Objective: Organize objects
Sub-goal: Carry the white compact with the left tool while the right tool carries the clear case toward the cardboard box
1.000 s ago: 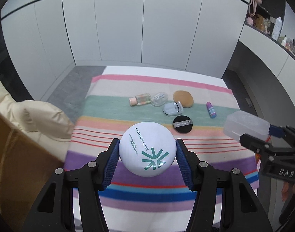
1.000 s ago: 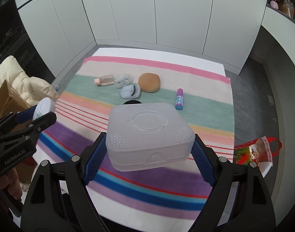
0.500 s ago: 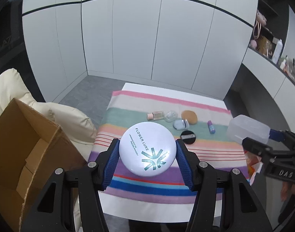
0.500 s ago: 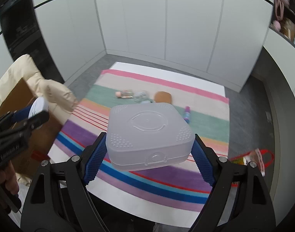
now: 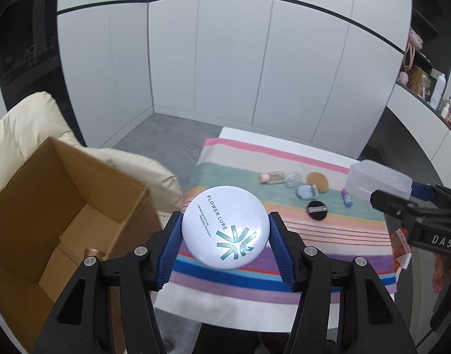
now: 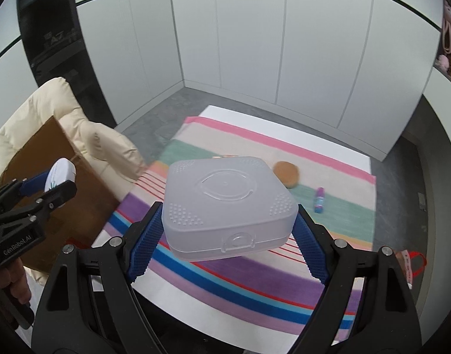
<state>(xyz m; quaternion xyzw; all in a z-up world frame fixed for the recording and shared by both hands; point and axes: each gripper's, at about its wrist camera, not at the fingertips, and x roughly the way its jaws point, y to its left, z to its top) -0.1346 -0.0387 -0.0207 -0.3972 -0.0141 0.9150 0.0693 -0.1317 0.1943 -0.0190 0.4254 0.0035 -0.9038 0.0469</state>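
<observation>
Slippage is the risk: the left gripper (image 5: 225, 236) clamps the round compact (image 5: 225, 227) by its smooth rim alone, near the box (image 5: 48, 212) at left, so it could squirt out. The right gripper (image 6: 227, 227) pinches the wide case (image 6: 228, 203) above the cloth (image 6: 337, 194), which could tilt free.

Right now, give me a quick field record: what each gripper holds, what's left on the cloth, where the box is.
left gripper: shut on white round compact
right gripper: shut on frosted plastic case
striped cloth: small bottle, clear case, tan sponge, black puff, purple tube
cardboard box: open, left of the cloth
</observation>
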